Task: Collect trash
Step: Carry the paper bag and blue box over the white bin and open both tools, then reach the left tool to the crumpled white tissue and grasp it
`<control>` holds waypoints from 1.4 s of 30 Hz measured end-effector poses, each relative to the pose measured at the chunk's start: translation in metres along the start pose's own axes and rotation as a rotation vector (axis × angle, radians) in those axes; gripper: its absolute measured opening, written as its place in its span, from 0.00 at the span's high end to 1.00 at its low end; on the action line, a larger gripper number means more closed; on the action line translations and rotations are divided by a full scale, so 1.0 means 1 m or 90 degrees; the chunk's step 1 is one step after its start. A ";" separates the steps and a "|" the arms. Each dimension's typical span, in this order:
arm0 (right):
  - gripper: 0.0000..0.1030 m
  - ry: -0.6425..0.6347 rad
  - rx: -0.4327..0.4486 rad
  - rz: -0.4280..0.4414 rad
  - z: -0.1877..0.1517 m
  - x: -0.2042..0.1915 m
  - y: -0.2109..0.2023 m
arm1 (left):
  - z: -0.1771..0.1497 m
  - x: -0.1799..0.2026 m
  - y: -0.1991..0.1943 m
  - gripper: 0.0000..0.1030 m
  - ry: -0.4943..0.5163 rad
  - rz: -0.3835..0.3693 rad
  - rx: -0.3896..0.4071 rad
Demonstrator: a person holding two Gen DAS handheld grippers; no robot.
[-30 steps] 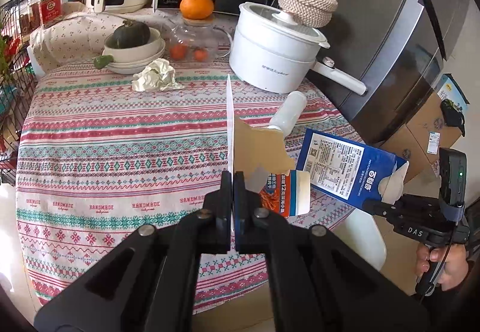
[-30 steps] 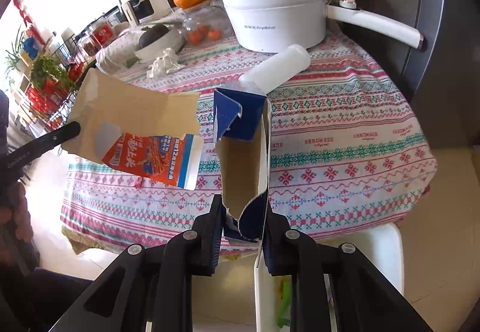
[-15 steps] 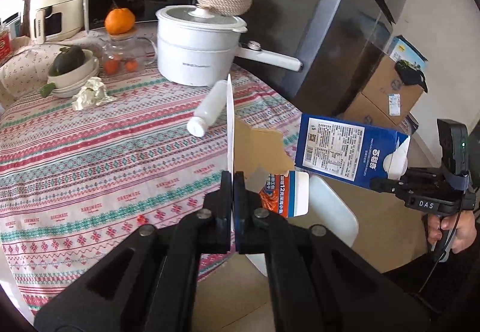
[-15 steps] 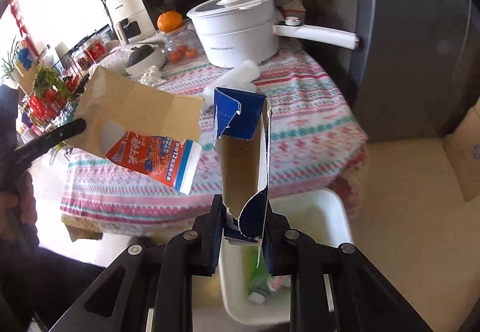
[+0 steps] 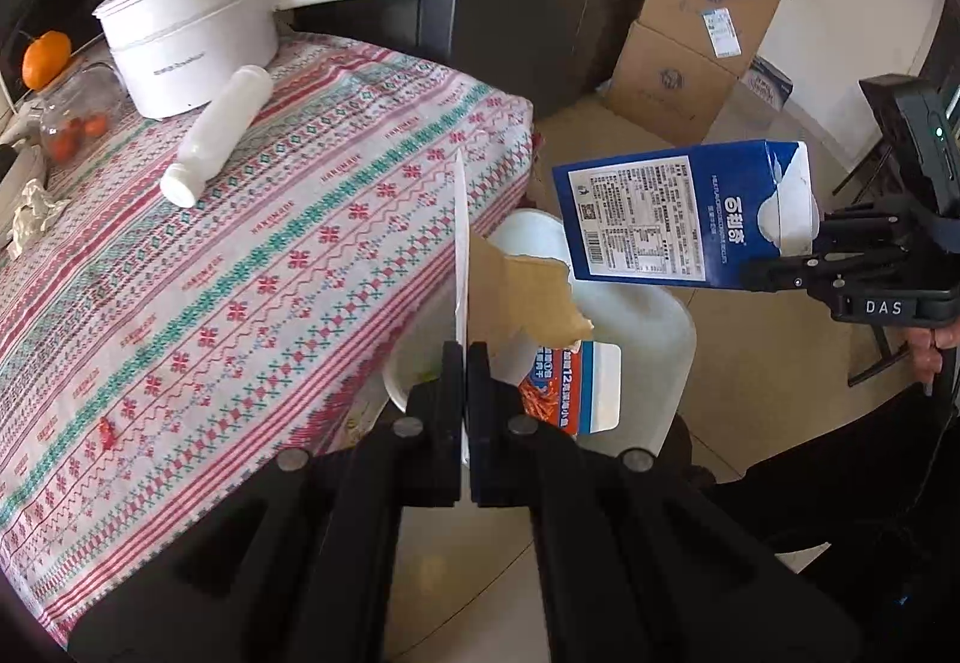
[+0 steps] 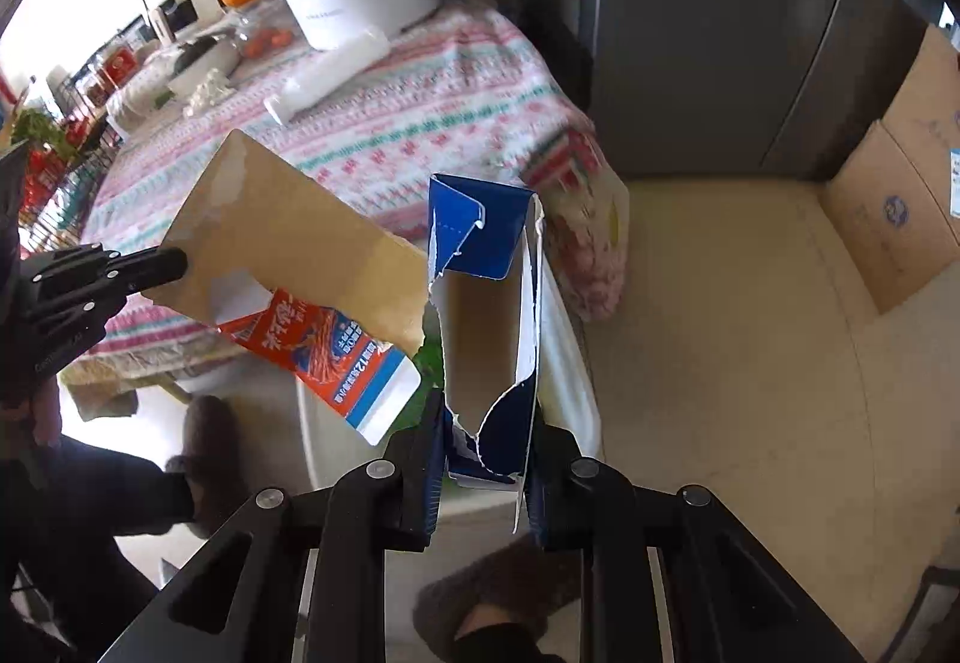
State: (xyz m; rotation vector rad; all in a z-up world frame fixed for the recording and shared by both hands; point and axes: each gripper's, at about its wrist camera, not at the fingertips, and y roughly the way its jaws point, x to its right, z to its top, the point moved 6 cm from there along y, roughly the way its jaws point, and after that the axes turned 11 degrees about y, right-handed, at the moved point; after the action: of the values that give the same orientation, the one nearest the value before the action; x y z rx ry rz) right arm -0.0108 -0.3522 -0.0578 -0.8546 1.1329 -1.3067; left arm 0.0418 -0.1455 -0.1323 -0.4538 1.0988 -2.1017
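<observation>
My left gripper is shut on a flattened brown and orange cardboard package, seen edge-on in the left wrist view and flat in the right wrist view. My right gripper is shut on a torn, open blue milk carton, also visible as the blue carton to the right in the left wrist view. Both pieces hang over a white trash bin on the floor beside the table. On the table lie a white bottle and a crumpled paper wad.
The patterned tablecloth carries a white pot, an orange and a glass jar. A dark fridge stands behind. Cardboard boxes sit on the beige floor. A person's slippered feet are near the bin.
Both grippers have swung right, off the table's edge, carrying the cardboard package and the blue carton. The white bin now lies under them, and the table has slid left in both views.
</observation>
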 end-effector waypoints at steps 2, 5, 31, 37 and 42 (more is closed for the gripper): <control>0.78 0.000 -0.022 -0.005 -0.005 0.005 0.009 | 0.000 0.007 0.013 0.98 0.013 0.006 -0.010; 0.78 -0.009 -0.036 -0.020 -0.012 0.011 0.016 | -0.001 0.012 0.025 0.98 0.026 0.016 -0.020; 0.33 0.012 -0.059 -0.027 0.006 -0.007 0.039 | -0.009 -0.034 0.007 0.26 -0.028 0.071 -0.002; 0.31 -0.004 -0.046 -0.024 0.016 -0.025 0.034 | -0.016 -0.052 0.000 0.21 -0.048 0.096 -0.004; 0.27 -0.012 -0.040 -0.028 0.026 -0.042 0.036 | -0.023 -0.074 -0.005 0.20 -0.088 0.103 -0.010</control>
State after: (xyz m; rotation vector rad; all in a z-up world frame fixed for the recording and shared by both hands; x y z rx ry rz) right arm 0.0274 -0.3096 -0.0791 -0.9410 1.1502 -1.3024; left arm 0.0764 -0.0766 -0.1402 -0.4932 1.0372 -1.8942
